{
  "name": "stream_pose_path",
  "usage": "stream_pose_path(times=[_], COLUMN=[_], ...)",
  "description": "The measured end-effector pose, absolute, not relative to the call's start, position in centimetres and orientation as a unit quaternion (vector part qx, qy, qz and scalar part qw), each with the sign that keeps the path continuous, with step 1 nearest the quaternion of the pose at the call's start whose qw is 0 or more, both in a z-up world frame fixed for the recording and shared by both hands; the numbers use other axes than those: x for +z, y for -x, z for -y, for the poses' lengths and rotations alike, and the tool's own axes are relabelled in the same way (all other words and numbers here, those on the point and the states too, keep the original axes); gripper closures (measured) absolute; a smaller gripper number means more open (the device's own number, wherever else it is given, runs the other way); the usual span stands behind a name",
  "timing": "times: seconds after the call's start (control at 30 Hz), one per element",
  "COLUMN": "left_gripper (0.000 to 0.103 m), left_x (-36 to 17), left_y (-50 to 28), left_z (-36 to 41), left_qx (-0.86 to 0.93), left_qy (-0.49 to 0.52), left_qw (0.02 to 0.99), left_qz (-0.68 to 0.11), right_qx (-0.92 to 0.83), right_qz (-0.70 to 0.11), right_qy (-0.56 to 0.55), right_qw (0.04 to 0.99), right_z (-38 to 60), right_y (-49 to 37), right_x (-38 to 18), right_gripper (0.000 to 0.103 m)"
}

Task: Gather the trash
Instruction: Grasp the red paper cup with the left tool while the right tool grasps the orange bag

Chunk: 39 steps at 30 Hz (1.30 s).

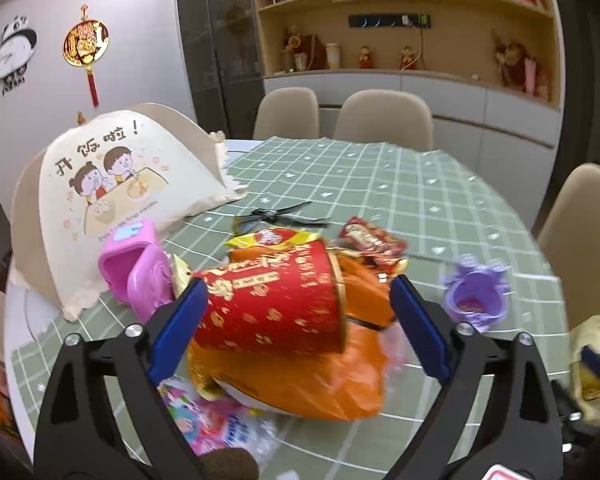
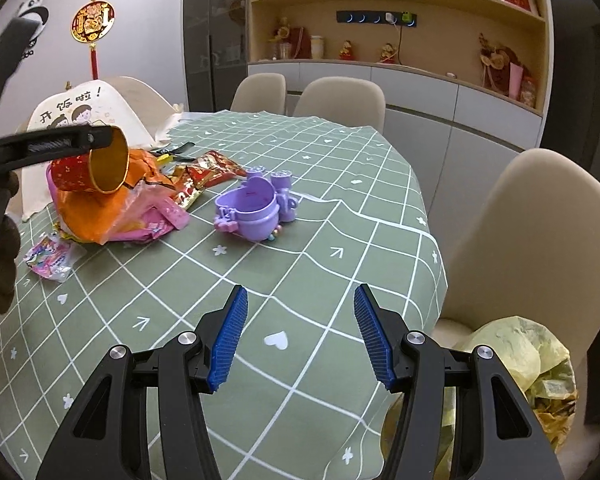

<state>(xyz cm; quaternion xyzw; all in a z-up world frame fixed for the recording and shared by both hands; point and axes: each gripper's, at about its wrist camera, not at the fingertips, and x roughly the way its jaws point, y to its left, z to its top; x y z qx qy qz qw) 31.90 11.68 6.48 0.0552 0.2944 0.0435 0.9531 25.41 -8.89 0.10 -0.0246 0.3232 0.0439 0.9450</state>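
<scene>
The left gripper [image 1: 296,320] has its fingers spread around the red paper cup [image 1: 272,304], which lies tilted above the orange wrapper pile [image 1: 340,380] on the table [image 2: 300,280]; whether they grip it, I cannot tell. The right gripper [image 2: 300,336] hovers with fingers apart and empty near the yellow trash bag [image 2: 540,368], likely ready to receive.

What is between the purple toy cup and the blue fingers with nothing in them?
Nothing but bare green checked tablecloth lies between the purple toy cup and the open right gripper, seen in the right wrist view.
</scene>
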Motion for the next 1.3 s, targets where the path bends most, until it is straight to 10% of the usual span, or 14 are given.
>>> stream_pose_path(times=[0.2,0.47,0.97,1.3], left_gripper=[0.033,0.094,0.097,0.071], left_x=[5.6,4.7,2.9,1.5], left_y=[-30.9,-27.8,-21.4,-20.4], left_z=[-17.2,-22.6,-25.3,-26.3], left_qx=[0.072,0.046,-0.043,-0.068], left_qy=[-0.019,0.054,0.051,0.05], left_qw=[0.952,0.947,0.938,0.93], left_qz=[-0.297,-0.314,-0.34,-0.357], right_qx=[0.054,0.104,0.262,0.321], right_qz=[-0.324,-0.326,-0.3,-0.406], right_qy=[0.034,0.047,0.064,0.078], right_qw=[0.944,0.938,0.915,0.852], right_z=[8.3,4.0,-5.4,-8.4], right_y=[-26.2,-26.3,-37.1,-42.2], right_x=[-0.1,0.0,4.8,1.3], right_gripper=[0.05,0.05,0.05,0.054])
